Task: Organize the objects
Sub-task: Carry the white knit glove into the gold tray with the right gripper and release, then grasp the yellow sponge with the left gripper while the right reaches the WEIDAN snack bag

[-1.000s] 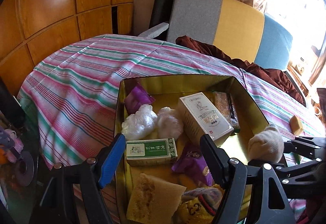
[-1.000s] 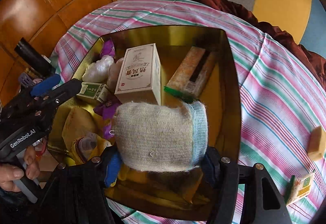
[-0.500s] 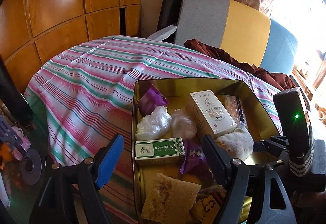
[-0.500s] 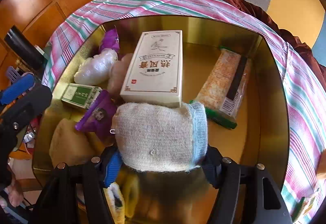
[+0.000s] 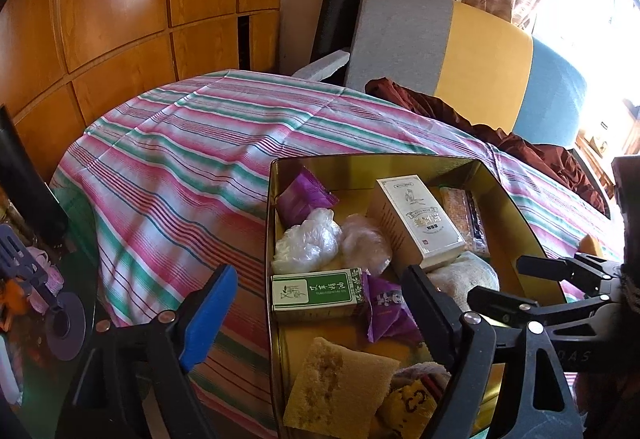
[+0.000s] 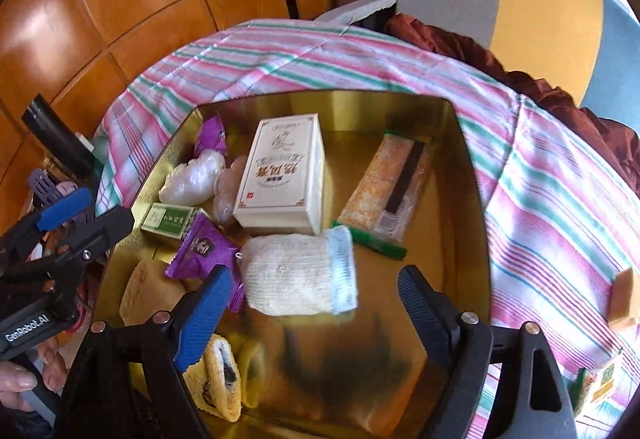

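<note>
A gold tin box (image 6: 468,175) (image 5: 516,207) stands on the striped tablecloth. A rolled cream sock (image 6: 300,273) (image 5: 468,275) lies in it, in front of a cream carton (image 6: 280,175) (image 5: 416,223). My right gripper (image 6: 312,307) is open and empty just behind the sock, above the box. My left gripper (image 5: 320,315) is open and empty over the box's near left rim. In the box also lie a green carton (image 5: 316,293), purple packets (image 6: 204,251), white bags (image 5: 308,243), a snack pack (image 6: 384,191), a sponge (image 5: 336,387) and a yellow sock (image 6: 222,375).
On the cloth right of the box lie an orange sponge block (image 6: 624,295) and a small green-and-white packet (image 6: 596,383). A brown cloth (image 5: 460,111) and a grey, yellow and blue sofa (image 5: 480,51) are behind the table. Clutter sits low at the left (image 5: 36,279).
My right gripper opened and let the cream sock drop into the box, then drew back. The left gripper shifted a little left and stayed open.
</note>
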